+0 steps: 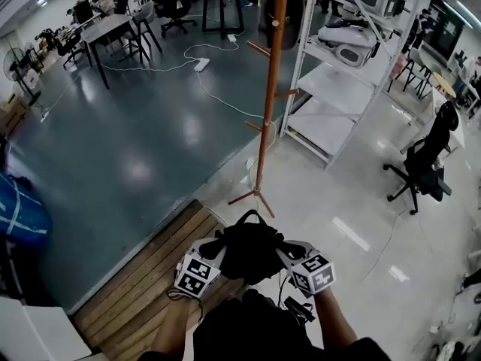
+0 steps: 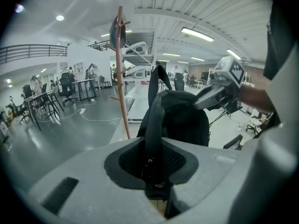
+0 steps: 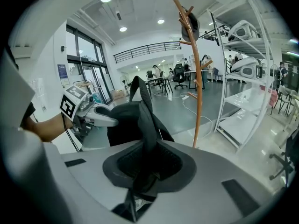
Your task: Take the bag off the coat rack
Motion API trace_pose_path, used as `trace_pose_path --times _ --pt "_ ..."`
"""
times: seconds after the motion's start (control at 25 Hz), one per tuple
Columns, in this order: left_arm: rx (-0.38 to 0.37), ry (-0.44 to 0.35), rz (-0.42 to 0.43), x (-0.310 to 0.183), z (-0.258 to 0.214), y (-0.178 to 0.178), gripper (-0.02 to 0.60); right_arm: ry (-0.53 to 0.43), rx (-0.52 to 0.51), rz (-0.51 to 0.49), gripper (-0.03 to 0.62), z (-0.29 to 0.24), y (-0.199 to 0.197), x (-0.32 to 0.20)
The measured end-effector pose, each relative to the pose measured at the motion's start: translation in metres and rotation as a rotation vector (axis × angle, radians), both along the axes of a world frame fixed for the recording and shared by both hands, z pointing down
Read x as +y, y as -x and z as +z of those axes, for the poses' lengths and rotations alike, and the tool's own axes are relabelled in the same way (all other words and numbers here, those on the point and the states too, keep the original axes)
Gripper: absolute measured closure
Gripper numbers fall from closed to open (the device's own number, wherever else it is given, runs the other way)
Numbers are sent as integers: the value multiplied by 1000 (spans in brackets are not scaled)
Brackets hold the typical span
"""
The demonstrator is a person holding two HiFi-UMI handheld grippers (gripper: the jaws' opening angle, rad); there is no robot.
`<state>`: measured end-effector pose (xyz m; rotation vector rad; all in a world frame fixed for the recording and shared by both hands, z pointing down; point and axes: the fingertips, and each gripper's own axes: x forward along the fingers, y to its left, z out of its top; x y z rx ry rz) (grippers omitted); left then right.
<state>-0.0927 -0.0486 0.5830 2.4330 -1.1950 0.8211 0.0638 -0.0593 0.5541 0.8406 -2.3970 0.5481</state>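
A black bag [image 1: 246, 251] hangs between both grippers, low in the head view, clear of the wooden coat rack [image 1: 267, 96] that stands beyond it. My left gripper [image 1: 220, 248] is shut on one of the bag's straps [image 2: 154, 125]. My right gripper [image 1: 280, 253] is shut on another strap [image 3: 144, 125]. In the left gripper view the bag's body [image 2: 184, 118] bulges ahead, the right gripper [image 2: 218, 87] sits beyond it, and the coat rack [image 2: 123, 83] is to the left. In the right gripper view the left gripper [image 3: 91, 115] shows beside the bag [image 3: 122, 125], the coat rack [image 3: 197, 83] to the right.
A dark item [image 3: 190, 26] still hangs at the rack's top. A white shelf unit [image 1: 342, 89] stands right of the rack, a black office chair [image 1: 427, 160] farther right. Wooden planking [image 1: 146, 277] lies below left, cables [image 1: 201, 65] cross the grey floor, a blue bundle [image 1: 19, 213] at the left edge.
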Motion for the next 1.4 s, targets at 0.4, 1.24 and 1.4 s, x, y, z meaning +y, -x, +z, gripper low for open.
trace_pose_path --times 0.4,1.24,1.4 --pt "16 -12 61 41 -8 5 505 -2 20 49 530 0 6 46" --pt "57 39 82 115 11 34 505 62 18 67 529 24 36 121" --pt "61 37 69 119 10 40 505 61 14 69 529 25 43 126"
